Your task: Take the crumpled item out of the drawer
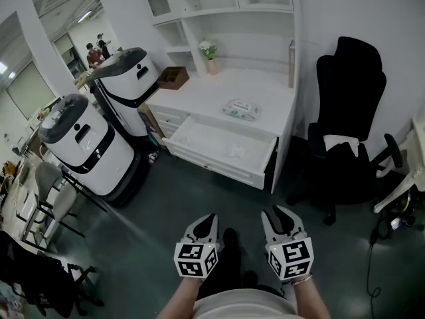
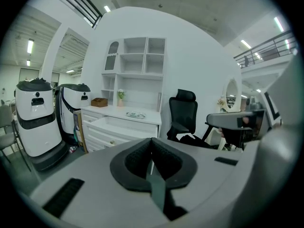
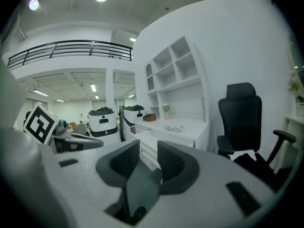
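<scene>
Quickly: open drawer (image 1: 207,164) sticks out of the white surface (image 1: 262,85). The white crumpled item (image 1: 236,151) lies inside it, toward the right half. A wipes pack (image 1: 241,109) sits on the surface above the drawer; its print is too small to read. Left claw (image 2: 152,148) is pressed together and empty. Right claw (image 3: 148,158) is spread with nothing between. Both are held low near the person's body, well apart from the drawer. Their cubes (image 1: 196,259) carry black-and-white square markers. Black chair (image 1: 348,111) stands to the right.
</scene>
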A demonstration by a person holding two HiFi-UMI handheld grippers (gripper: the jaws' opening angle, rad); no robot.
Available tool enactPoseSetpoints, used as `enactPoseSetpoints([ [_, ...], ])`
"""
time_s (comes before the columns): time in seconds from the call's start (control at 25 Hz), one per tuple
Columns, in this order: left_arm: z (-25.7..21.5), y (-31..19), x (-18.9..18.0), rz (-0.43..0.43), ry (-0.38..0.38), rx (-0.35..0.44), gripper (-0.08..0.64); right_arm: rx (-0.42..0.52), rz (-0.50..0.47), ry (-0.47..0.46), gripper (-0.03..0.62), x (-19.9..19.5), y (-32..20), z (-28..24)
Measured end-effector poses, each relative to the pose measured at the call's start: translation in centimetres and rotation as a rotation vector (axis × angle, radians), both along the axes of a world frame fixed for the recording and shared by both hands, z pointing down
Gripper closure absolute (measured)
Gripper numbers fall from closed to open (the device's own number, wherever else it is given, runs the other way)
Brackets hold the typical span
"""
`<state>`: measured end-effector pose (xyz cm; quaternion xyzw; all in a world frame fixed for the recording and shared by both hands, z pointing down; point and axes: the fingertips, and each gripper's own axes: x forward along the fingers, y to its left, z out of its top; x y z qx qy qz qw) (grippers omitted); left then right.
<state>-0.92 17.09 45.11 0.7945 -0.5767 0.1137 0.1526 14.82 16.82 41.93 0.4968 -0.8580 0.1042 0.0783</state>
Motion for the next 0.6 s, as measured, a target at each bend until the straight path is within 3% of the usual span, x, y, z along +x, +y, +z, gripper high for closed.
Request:
enactPoseSetpoints([
  [0.6, 1.7, -7.7, -1.7, 0.005, 0.027, -0.016, 0.566, -0.008, -0.004, 0.067, 0.474, -1.7, -7.2, 1.1],
])
